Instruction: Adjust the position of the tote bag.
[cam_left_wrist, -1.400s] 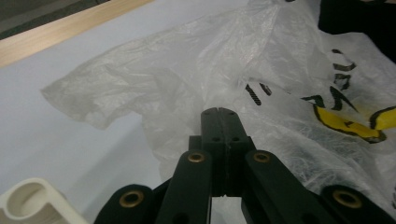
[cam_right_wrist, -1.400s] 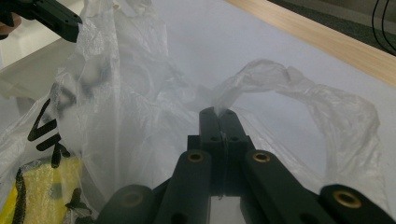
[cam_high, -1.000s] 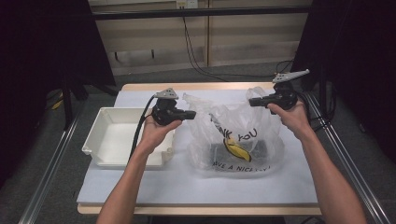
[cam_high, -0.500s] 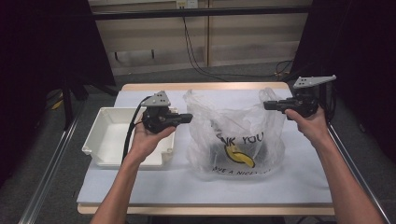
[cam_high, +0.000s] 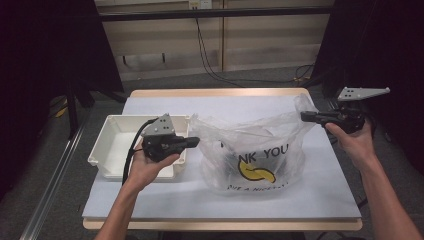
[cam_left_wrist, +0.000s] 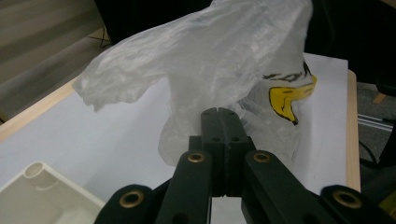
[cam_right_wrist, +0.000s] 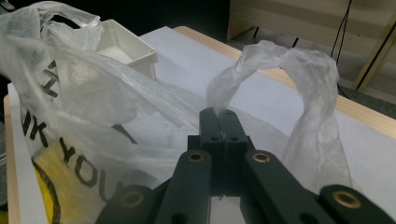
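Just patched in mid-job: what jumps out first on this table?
The clear plastic bag at mid-table, printed with black lettering and a yellow smiley, stretched wide between the two grippers. The left gripper is shut on its left edge, the right gripper on its right handle. A white bin sits at the table's left.

Lab: black curtains (cam_high: 45, 60), railed table (cam_high: 150, 92), cables (cam_high: 210, 60)

Clear plastic bag (cam_high: 255, 155), black lettering, yellow smiley; stands mid-table, mouth stretched wide, dark contents inside.
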